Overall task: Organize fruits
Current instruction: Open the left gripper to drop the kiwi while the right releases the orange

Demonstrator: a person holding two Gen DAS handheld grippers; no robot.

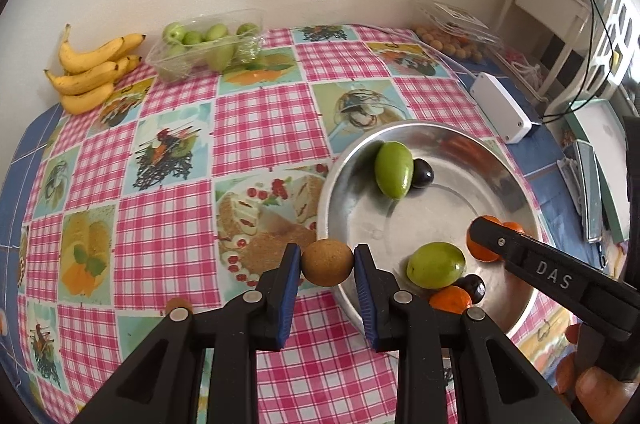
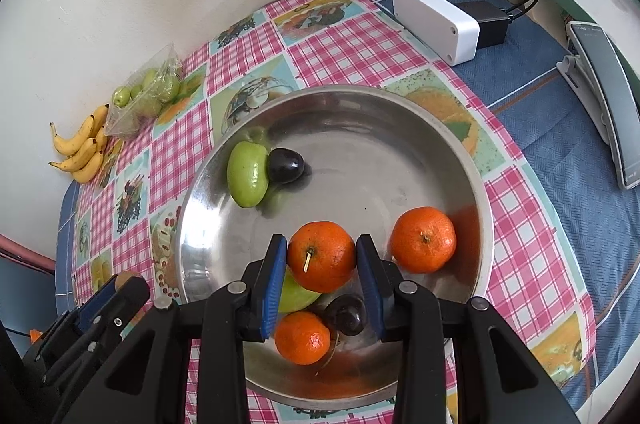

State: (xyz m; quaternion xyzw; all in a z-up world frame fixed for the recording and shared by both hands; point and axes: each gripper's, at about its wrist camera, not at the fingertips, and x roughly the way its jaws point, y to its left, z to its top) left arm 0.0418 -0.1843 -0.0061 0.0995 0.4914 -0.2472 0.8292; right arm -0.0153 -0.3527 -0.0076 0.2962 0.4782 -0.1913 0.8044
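The left claw (image 1: 327, 264) was clamped on a small brown fruit (image 1: 327, 263) just outside the steel bowl (image 1: 516, 180); the bowl lay to its right; the right claw (image 2: 321, 256), clamped on a mandarin (image 2: 322, 256), already hung over the bowl's floor, nearer to release.

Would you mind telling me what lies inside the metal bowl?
The bowl holds two green fruits, two dark plums and two loose tangerines. The right claw grips a third tangerine, which partly covers the nearer green fruit.
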